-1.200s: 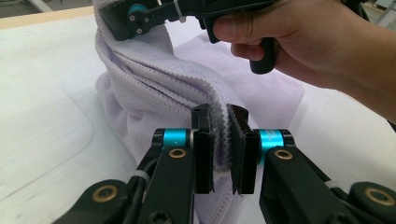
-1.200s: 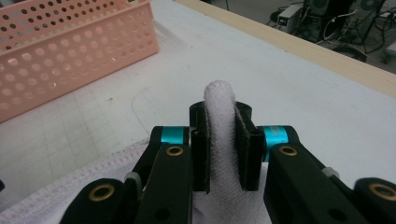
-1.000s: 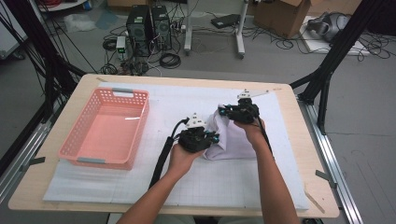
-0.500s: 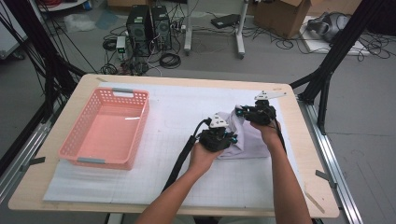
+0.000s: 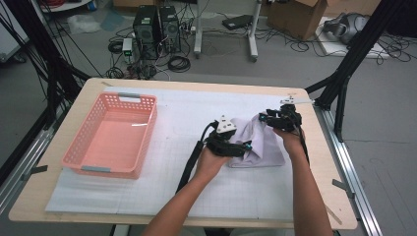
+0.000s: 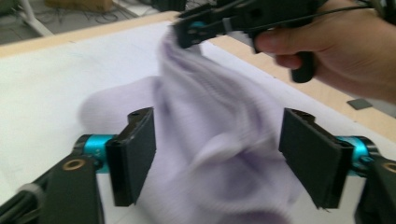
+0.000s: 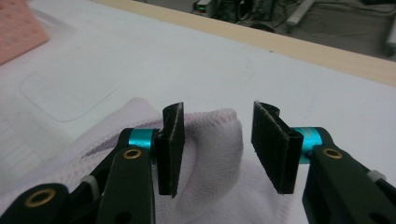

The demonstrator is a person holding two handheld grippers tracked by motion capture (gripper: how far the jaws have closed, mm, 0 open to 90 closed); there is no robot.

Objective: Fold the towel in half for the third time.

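Observation:
A pale lilac knitted cloth (image 5: 261, 145) lies bunched on the white mat, right of the table's middle. My left gripper (image 5: 246, 146) points right at its near left side. In the left gripper view its jaws (image 6: 219, 156) stand wide apart with the cloth (image 6: 210, 112) loose between them; they have just been opening. My right gripper (image 5: 266, 118) is at the cloth's far edge. Its jaws (image 7: 217, 144) have also just been opening and stand apart over a fold of cloth (image 7: 116, 140), pads clear of it. The right gripper (image 6: 189, 32) appears at the top of the left gripper view.
A pink plastic basket (image 5: 149, 129) stands on the left of the mat (image 5: 196, 110), with nothing in it; its corner (image 7: 18, 28) shows in the right gripper view. The wooden table edge (image 5: 319, 147) is close to the right hand. Cables and computer cases lie on the floor beyond.
Both hands and the cloth have shifted to the right across the mat. The cloth now rests flatter on the mat between the two grippers.

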